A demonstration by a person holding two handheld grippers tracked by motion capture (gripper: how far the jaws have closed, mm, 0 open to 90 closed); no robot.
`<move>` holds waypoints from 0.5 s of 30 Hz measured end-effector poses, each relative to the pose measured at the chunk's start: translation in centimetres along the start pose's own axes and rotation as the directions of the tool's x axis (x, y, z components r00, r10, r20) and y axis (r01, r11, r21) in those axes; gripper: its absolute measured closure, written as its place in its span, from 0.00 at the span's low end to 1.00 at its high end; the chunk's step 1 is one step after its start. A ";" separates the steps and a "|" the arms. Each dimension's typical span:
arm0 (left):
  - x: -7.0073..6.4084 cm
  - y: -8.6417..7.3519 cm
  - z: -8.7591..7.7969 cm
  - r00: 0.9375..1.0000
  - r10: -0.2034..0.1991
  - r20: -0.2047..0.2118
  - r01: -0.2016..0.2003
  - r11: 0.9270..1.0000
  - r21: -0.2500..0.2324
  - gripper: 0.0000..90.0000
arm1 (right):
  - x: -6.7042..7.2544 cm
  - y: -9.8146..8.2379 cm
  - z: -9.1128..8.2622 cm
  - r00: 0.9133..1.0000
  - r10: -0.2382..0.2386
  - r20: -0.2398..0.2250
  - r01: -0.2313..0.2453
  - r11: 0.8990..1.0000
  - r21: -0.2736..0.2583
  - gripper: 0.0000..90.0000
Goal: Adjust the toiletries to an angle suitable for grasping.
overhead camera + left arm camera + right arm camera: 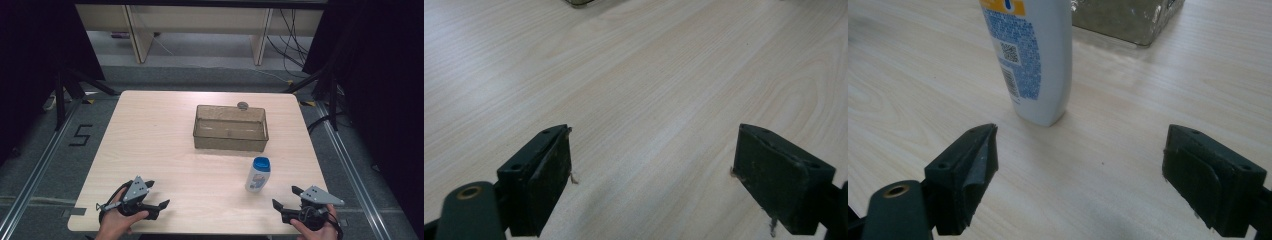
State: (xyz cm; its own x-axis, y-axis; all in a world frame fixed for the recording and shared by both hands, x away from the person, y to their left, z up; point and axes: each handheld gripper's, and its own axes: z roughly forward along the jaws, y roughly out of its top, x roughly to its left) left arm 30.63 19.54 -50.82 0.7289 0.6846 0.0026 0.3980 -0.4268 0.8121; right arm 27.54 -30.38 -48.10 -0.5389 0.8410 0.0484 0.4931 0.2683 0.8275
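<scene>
Two hands come in from the near edge of the pale wooden worktop (150, 140), each holding one black two-jaw claw low over the surface. The left hand (114, 222) holds the left claw (164, 204) at the near left corner, its jaws pointing to the right along the near edge; in the left gripper view this claw (651, 167) stands spread wide, with bare wood between the jaws. The right hand (320, 231) holds the right claw (286, 196) at the near right corner, its jaws pointing left and a little away from the person. In the right gripper view this claw (1080, 167) is also spread wide and grips nothing.

One white plastic bottle with a blue cap (258, 174) stands upright on the worktop, near the right claw and apart from it; in the right gripper view the bottle (1035, 60) stands just beyond the gap between the jaws, toward the left jaw, its blue printed label facing the camera. One clear brownish rectangular plastic tub (231, 128) sits past the bottle, toward the far middle of the worktop. One small round grey object (243, 105) lies just behind the tub's far wall.
</scene>
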 end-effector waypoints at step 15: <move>0.0 0.0 0.0 1.000 -0.006 -0.001 0.006 1.000 0.005 0.17 | -0.8 1.3 1.4 0.998 -0.026 -0.057 0.024 0.998 -0.050 0.18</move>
State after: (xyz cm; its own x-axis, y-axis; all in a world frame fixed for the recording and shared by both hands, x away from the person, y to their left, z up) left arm 30.59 19.52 -50.80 0.7263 0.6874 -0.0015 0.4050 -0.4261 0.8090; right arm 29.51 -30.03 -47.83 -0.5900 0.8052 0.0586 0.4457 0.2644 0.8553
